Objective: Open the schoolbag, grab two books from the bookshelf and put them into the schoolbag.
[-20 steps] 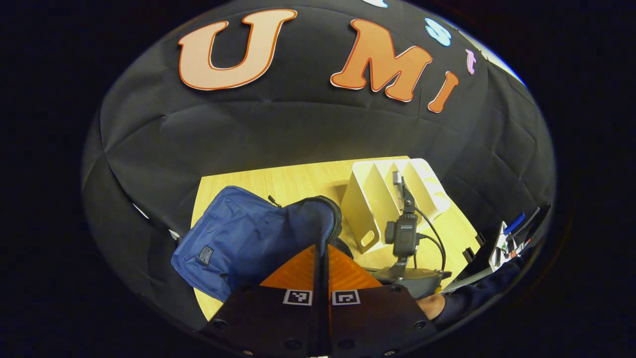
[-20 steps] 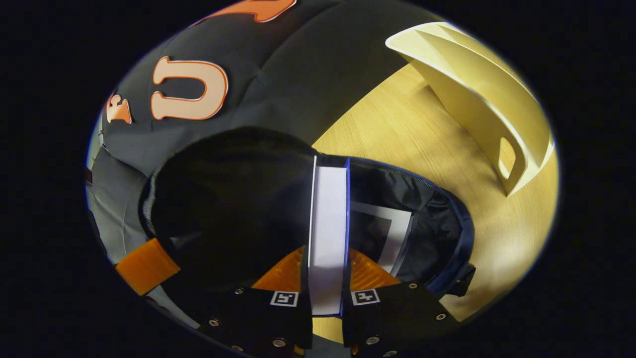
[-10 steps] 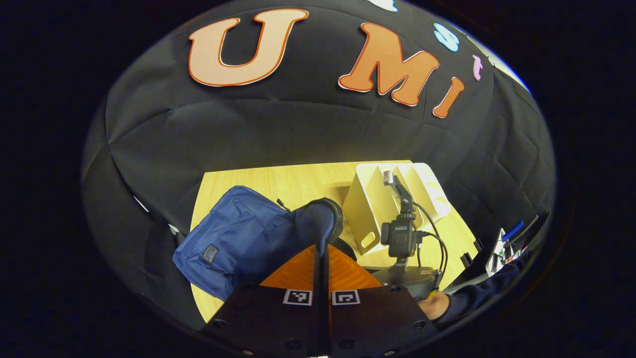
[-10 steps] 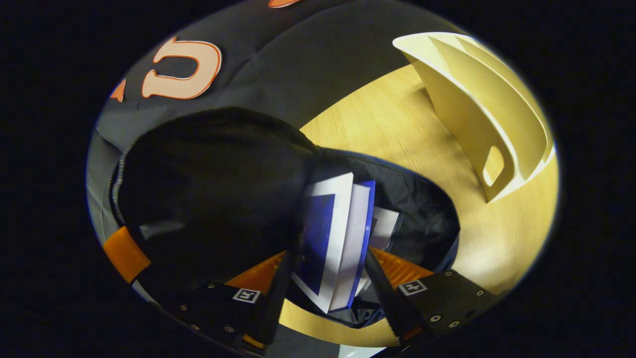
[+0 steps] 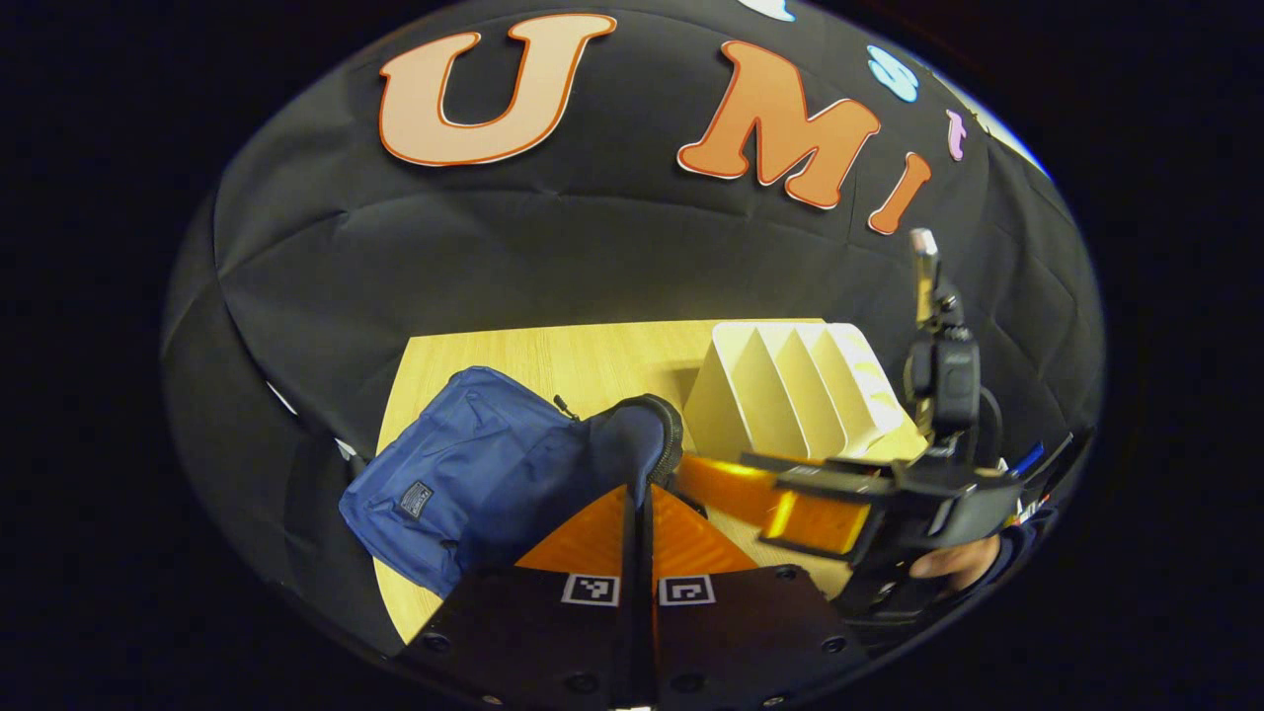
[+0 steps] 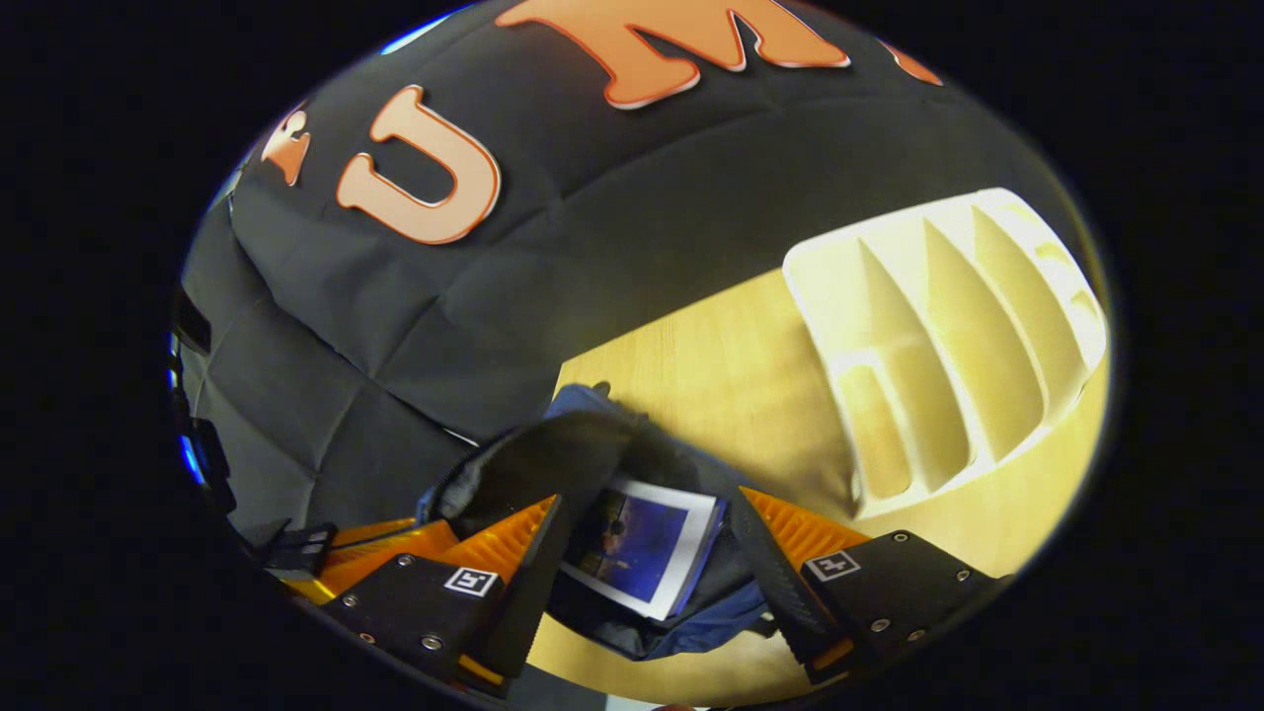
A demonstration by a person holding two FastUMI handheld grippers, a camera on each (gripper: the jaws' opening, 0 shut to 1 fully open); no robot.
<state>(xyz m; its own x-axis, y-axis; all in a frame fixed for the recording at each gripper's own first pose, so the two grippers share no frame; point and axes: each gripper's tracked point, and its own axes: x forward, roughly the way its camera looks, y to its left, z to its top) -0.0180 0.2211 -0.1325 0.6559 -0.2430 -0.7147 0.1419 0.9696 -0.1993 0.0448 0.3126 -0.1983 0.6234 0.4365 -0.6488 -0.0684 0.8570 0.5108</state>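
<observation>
Schoolbag, blue, lying on the wooden table with its flap edge pinched between the closed fingers of the left gripper, which holds the mouth of the bag up. In the right gripper view, the right gripper has its fingers spread wide apart above the open mouth of the schoolbag, gripping nothing. Between those fingers, a book with a blue cover and white border lies inside the bag. Beyond the bag stands the cream bookshelf, its slots holding no books, just beside the bag on the table. In the left gripper view, the bookshelf sits right of the bag, and the right gripper is seen farther off, held by a hand.
</observation>
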